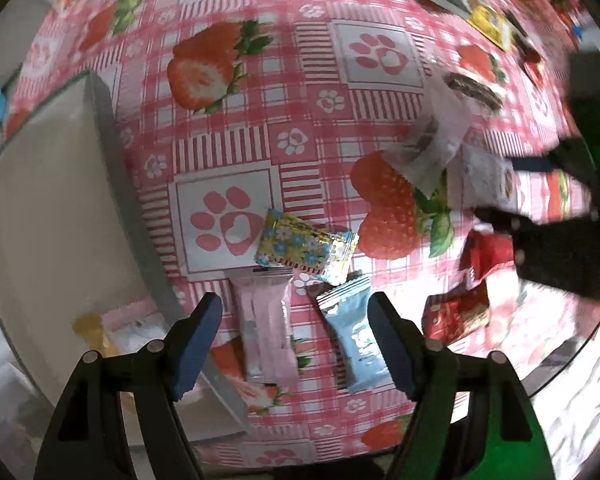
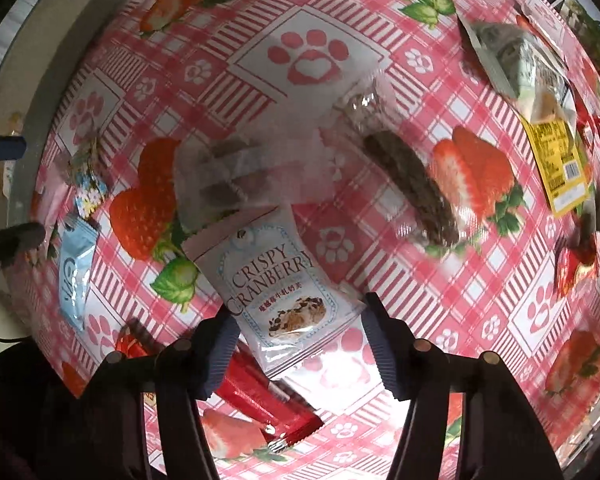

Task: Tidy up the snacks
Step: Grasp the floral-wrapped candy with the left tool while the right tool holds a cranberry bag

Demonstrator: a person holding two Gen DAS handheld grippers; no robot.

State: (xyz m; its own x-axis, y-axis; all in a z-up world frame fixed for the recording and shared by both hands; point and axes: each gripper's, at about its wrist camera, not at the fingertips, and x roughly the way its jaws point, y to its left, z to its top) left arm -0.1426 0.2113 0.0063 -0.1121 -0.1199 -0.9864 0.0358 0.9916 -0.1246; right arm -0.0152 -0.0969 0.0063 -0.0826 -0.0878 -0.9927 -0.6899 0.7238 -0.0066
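My left gripper (image 1: 296,344) is open above a pink sachet (image 1: 266,332) and a light blue packet (image 1: 354,334), with a yellow flowered packet (image 1: 306,246) just beyond. A white box (image 1: 48,208) stands at its left with some packets inside. My right gripper (image 2: 298,348) is open over a white Crispy Cranberry packet (image 2: 278,284), whose lower end lies between the fingers. A red packet (image 2: 260,396) lies under it. The right gripper also shows at the right edge of the left wrist view (image 1: 548,208).
A strawberry-print tablecloth (image 1: 300,120) covers the table. A clear packet with a dark bar (image 2: 404,184), another clear-wrapped snack (image 2: 224,176), a yellow packet (image 2: 560,164) and red wrappers (image 1: 456,314) lie scattered. The table edge runs along the lower right.
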